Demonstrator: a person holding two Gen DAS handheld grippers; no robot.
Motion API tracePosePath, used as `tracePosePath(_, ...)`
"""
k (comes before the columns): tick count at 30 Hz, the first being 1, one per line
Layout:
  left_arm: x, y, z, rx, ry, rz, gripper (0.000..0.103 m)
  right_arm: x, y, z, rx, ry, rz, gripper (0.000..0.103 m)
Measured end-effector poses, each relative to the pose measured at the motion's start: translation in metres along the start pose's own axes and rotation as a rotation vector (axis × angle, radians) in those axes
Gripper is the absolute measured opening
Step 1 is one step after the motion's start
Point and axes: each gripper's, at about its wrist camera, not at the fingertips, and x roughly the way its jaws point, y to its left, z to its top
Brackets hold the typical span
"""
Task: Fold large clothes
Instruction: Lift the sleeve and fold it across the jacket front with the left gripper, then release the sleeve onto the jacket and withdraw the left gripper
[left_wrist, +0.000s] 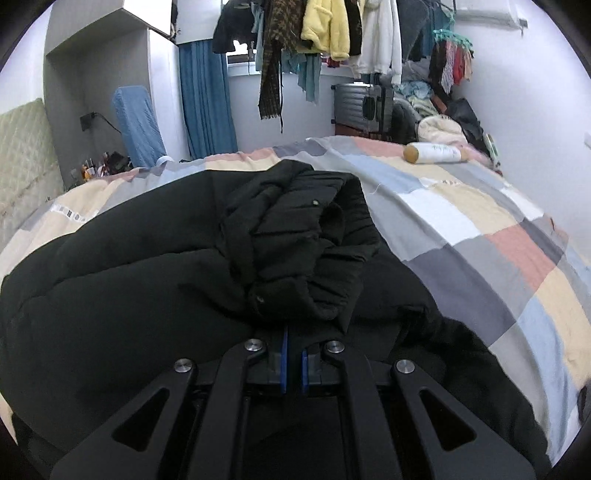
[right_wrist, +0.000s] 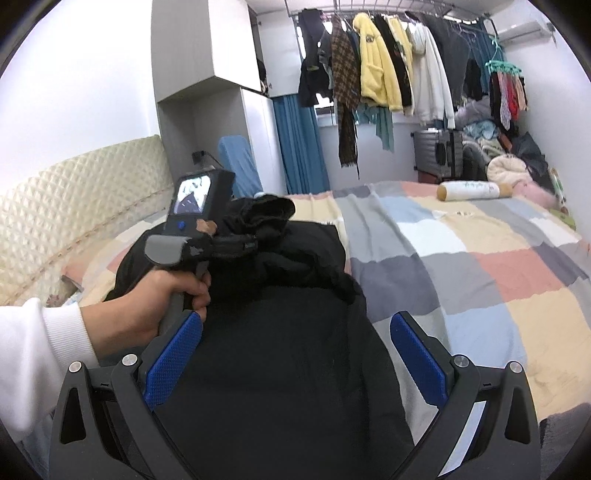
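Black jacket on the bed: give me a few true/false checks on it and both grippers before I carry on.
1. The left gripper is shut on the black jacket's sleeve. True.
2. The right gripper is clamped on the black jacket. False: its jaws stand open above the fabric.
3. The jacket lies on a patchwork bedspread. True.
4. A white cylindrical bolster rests on the jacket. False: it lies apart, at the far side of the bed.
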Motion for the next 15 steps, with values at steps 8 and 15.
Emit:
tracePosePath(8, -0.032, 0.001, -0.004, -0.091, 0.045, -0.049, 0.085, -0.002, 0.005, 0.0, 0.002, 0.002, 0.018, 0.103)
tracePosePath(15, -0.094, -0.006, -0.024, -0.098, -0.018, -0.092, 0.097, -0.01, 0.015, 0.0, -0.029, -0.026, 0.042, 0.103)
